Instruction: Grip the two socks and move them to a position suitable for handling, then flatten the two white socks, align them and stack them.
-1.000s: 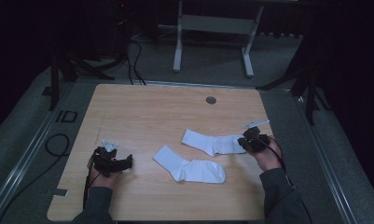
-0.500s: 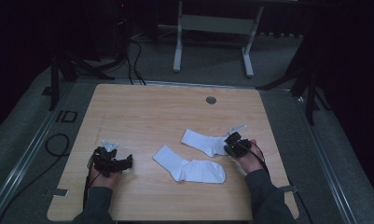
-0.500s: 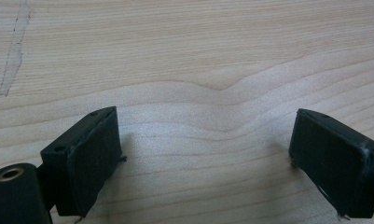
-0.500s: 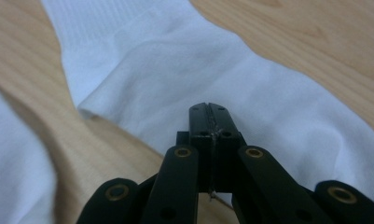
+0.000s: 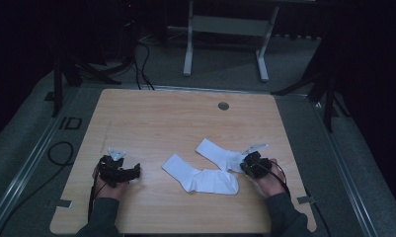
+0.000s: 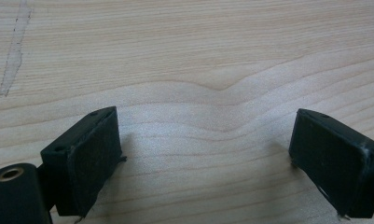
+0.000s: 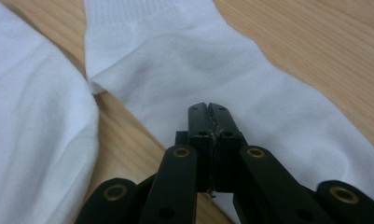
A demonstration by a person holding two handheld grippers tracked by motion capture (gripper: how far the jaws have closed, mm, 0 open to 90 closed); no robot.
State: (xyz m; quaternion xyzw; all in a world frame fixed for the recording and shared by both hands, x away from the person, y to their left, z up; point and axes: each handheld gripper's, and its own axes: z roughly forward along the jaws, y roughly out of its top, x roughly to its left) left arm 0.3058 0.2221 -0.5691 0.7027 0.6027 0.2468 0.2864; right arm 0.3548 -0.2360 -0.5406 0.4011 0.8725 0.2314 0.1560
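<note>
Resting on table, left claw [image 5: 135, 171] agape; right claw [image 7: 207, 108] closed over sock [image 7: 250, 88]

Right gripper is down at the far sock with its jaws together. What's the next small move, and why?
Probably open the right gripper before going lower. Its jaws are shut with no cloth between them, poised over the far sock, which lies flat on the table. Shut jaws can only push the fabric; once open, they could pinch the toe end. The left gripper rests open on bare wood.
</note>
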